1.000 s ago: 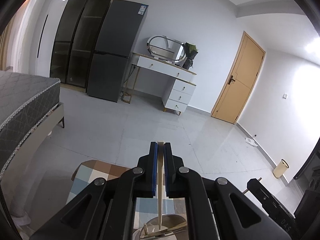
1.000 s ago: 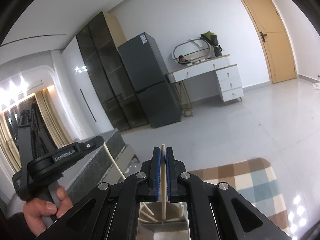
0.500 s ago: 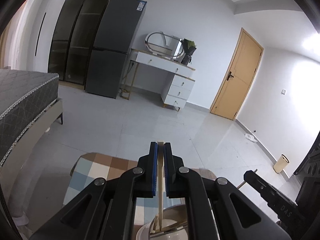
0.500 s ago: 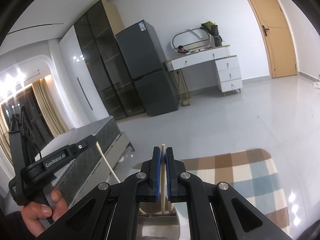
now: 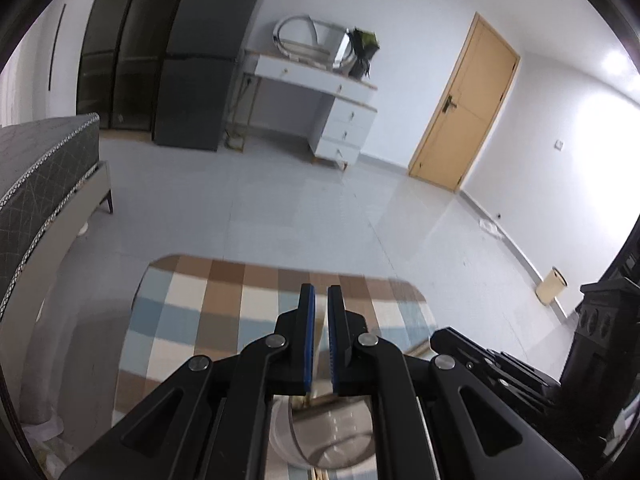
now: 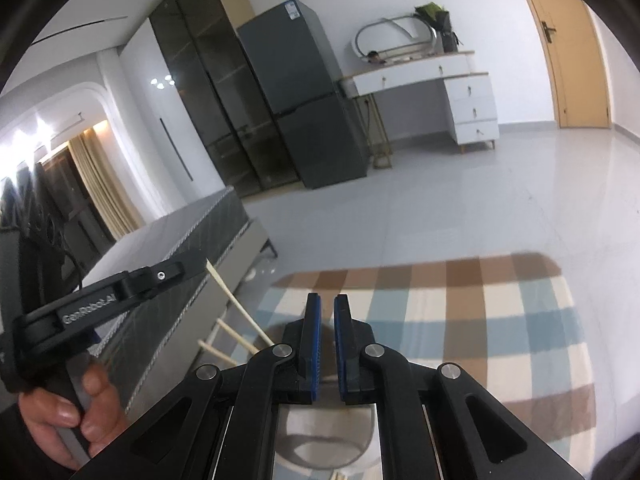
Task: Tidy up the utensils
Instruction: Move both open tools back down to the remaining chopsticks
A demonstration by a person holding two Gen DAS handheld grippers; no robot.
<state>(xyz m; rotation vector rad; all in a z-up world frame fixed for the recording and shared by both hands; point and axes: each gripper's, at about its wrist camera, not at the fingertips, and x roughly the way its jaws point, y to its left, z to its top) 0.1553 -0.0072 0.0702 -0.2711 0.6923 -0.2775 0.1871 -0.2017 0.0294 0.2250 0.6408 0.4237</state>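
My left gripper (image 5: 321, 300) stands slightly open above a round metal cup (image 5: 332, 436); a blurred pale chopstick (image 5: 319, 344) shows low in the gap between its pads. My right gripper (image 6: 327, 308) is slightly open and empty above the same metal cup (image 6: 326, 440). In the right wrist view the left gripper's black body (image 6: 100, 300) is at the left, with a pale chopstick (image 6: 236, 304) slanting down from it toward the cup, and other pale sticks (image 6: 218, 354) standing in the cup. In the left wrist view the right gripper's body (image 5: 492, 364) lies at the right.
A checkered brown, blue and cream rug (image 5: 224, 312) lies on the grey tile floor beneath the cup. A grey bed (image 5: 36, 176) is at the left. A dark fridge (image 5: 200, 60), a white dressing table (image 5: 320, 80) and a wooden door (image 5: 464, 108) stand at the far wall.
Both grippers were shut on a chopstick each and have opened a little. The right one's chopstick has left its jaws. Both cameras have tilted down toward the rug and cup.
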